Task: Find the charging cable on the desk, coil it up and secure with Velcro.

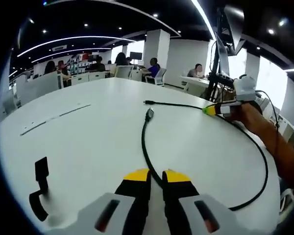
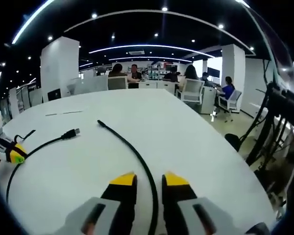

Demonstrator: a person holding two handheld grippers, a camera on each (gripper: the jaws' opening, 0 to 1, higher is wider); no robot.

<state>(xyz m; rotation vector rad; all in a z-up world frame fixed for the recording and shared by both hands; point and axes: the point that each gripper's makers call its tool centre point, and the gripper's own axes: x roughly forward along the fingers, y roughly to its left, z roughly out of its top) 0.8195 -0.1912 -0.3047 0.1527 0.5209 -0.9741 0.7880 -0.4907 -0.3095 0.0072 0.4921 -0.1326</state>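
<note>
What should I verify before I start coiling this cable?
1. Left gripper on the cable: ok, the cable runs between its jaws, which are nearly shut.
2. Right gripper on the cable: ok, it passes between those jaws too.
3. Both plug ends free: ok, the USB plug and the small plug lie apart on the table.
4. Cable untangled: ok, one open loop, no knots.
5. Velcro strap within reach: ok, it lies beside the left gripper.
6. Grip firmness: cannot tell.
</note>
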